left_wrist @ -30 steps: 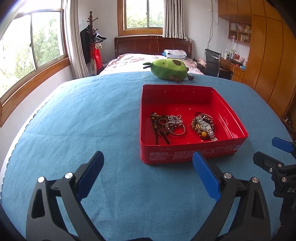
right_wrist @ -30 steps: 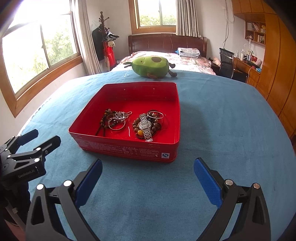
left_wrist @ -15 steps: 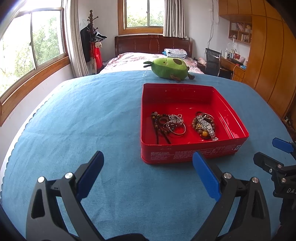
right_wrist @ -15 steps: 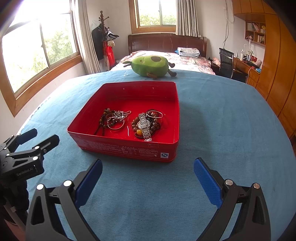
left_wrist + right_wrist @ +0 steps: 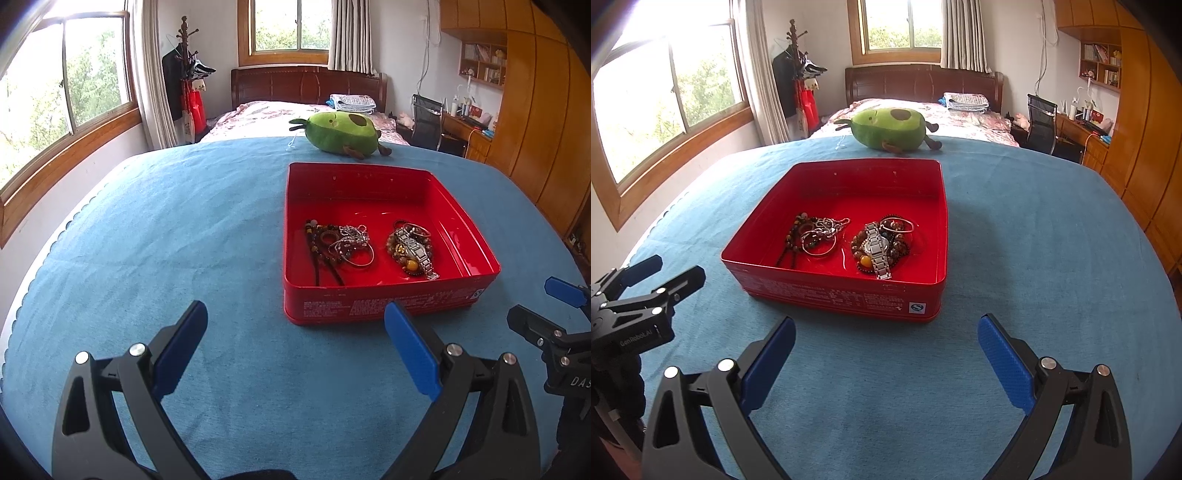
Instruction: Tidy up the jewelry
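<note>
Nearest, the left gripper [image 5: 291, 339] and the right gripper [image 5: 886, 350] both hang over the blue-covered table [image 5: 1034, 258] short of the red tin [image 5: 849, 291], each with its 2 blue fingers [image 5: 1004, 365] spread wide and holding nothing.

Inside the tin, toward its near wall, the jewelry lies in 2 heaps. The left heap is a dark bead strand tangled with a silver chain and bangle [image 5: 816, 236]. The right heap is a silver watch [image 5: 877, 247] lying across amber-brown beads.

The main risk is probably a pinch that lifts 1 piece and drags its tangled neighbours along, or a finger that catches the tin's near wall and shoves it.

Beyond the tin's far wall lies a green avocado plush [image 5: 890, 127].
</note>
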